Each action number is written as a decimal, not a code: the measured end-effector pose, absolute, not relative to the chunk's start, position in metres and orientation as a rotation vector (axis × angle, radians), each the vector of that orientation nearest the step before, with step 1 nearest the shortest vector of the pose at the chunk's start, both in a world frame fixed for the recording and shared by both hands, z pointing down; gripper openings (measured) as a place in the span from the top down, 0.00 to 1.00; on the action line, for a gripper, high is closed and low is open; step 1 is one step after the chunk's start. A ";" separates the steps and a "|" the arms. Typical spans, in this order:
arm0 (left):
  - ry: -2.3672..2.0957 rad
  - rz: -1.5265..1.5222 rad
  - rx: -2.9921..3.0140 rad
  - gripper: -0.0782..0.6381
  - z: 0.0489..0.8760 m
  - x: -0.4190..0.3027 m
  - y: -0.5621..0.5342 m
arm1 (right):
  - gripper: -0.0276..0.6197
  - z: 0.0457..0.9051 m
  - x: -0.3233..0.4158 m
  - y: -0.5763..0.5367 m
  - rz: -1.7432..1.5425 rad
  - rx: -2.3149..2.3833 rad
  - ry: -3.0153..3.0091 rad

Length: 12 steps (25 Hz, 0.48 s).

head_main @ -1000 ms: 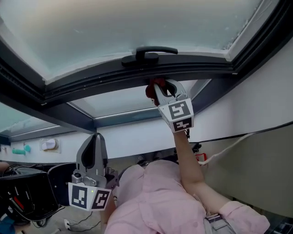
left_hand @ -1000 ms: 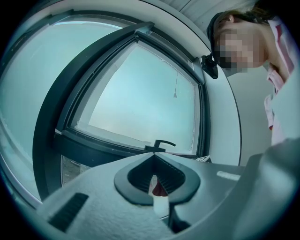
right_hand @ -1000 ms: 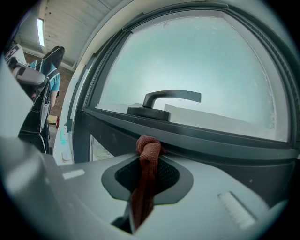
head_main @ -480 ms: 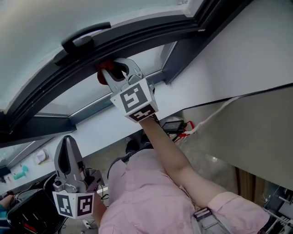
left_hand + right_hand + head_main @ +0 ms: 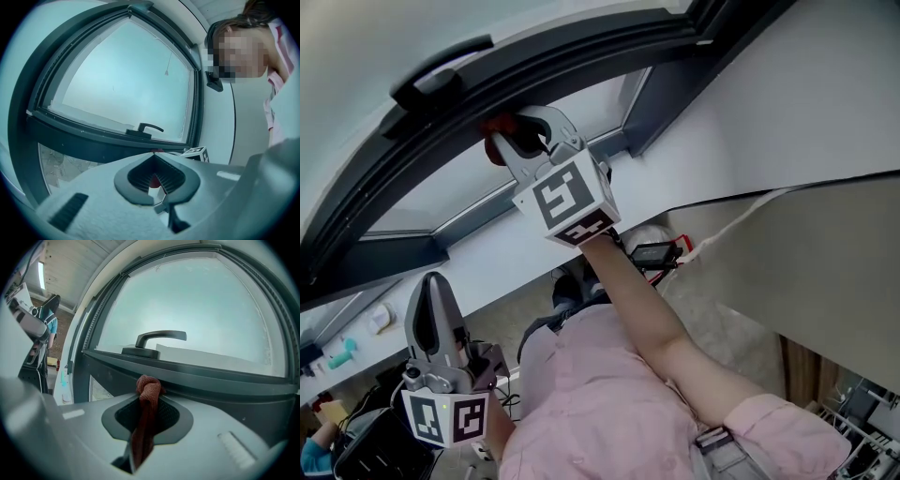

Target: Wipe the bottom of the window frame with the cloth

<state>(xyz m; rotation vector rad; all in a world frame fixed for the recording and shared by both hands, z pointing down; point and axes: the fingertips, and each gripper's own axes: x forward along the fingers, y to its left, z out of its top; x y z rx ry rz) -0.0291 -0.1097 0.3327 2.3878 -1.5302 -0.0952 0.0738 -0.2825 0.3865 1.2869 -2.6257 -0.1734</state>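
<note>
My right gripper [image 5: 499, 141] is raised to the dark window frame [image 5: 581, 52] and is shut on a red cloth [image 5: 148, 389]. The bunched cloth [image 5: 497, 127] presses against the underside of the frame's bottom rail, just below the black window handle [image 5: 157, 341]. In the head view the handle [image 5: 441, 70] sits up and left of the cloth. My left gripper [image 5: 434, 305] hangs low at the lower left, jaws closed on nothing. Through the left gripper view the handle [image 5: 143, 129] and frame [image 5: 93, 140] show far ahead, with the right gripper's marker cube [image 5: 197, 153] beside them.
A white wall [image 5: 787, 103] runs to the right of the window. A white cable [image 5: 741, 216] crosses it. The person's pink-sleeved arm [image 5: 637, 309] reaches up from the body. Dark equipment [image 5: 366, 441] and a small black-and-red device [image 5: 654, 255] lie below.
The right gripper with the cloth has slid leftward along the bottom rail, passing under the handle. The head view has swung, and the left gripper stayed low.
</note>
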 end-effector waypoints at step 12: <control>-1.555 -0.140 2.401 0.89 0.330 -0.010 -0.111 | 0.87 0.385 0.103 -0.288 -0.181 1.287 -2.607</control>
